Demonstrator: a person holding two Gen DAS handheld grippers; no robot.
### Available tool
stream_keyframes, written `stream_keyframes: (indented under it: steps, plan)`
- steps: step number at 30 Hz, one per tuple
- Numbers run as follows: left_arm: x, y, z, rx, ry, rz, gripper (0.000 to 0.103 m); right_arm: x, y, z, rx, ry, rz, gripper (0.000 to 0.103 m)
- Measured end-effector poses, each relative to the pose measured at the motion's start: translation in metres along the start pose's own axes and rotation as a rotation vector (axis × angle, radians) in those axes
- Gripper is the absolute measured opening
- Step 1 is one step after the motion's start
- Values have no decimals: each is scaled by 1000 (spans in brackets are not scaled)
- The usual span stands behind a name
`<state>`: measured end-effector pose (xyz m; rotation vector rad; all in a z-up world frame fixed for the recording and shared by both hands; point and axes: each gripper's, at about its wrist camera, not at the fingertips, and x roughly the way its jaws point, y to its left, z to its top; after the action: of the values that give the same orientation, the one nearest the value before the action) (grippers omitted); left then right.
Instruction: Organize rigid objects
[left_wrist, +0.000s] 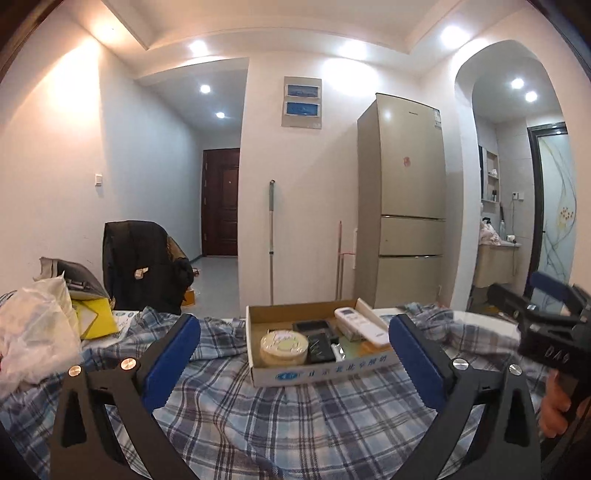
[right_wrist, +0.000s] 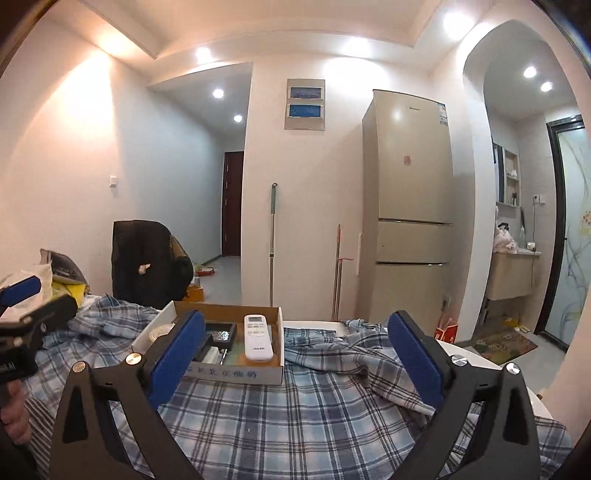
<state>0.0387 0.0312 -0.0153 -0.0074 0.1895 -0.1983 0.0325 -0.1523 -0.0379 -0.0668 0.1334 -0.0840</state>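
Note:
A shallow cardboard box (left_wrist: 325, 374) sits on a blue plaid cloth (left_wrist: 295, 424). It holds a white remote control (left_wrist: 364, 323), a round cream tin (left_wrist: 283, 347), a black tray (left_wrist: 312, 326) and small dark items. My left gripper (left_wrist: 295, 358) is open and empty, just short of the box. My right gripper (right_wrist: 295, 358) is open and empty, to the right of the box (right_wrist: 236, 374); the remote (right_wrist: 257, 341) lies at the box's right side. The right gripper also shows at the right edge of the left wrist view (left_wrist: 550, 328).
Plastic bags and a yellow box (left_wrist: 94, 317) lie at the left of the cloth. A black-draped chair (left_wrist: 144, 266) stands behind. A tall fridge (left_wrist: 406, 206), a mop (left_wrist: 272, 240) and a hallway lie beyond. A white table edge (right_wrist: 476, 356) shows at right.

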Motion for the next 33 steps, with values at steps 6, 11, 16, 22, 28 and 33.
stream_keyframes:
  steps: [6,11,16,22,28,33]
  plan:
    - [-7,1,-1,-6,-26,7,103,0,2,-12,-19,3,17,103]
    - [-12,4,-2,-18,-43,-7,103,-2,0,-14,-11,7,9,103]
    - [-12,-1,-2,7,-41,0,103,1,-5,-15,10,22,7,103]
    - [-11,0,-3,-3,-49,-6,103,0,-8,-15,23,23,2,103]
    - [-9,2,-3,-5,-39,9,103,5,-6,-15,15,49,-8,103]
    - [-8,2,-4,-6,-38,6,103,8,-8,-16,23,69,-1,103]
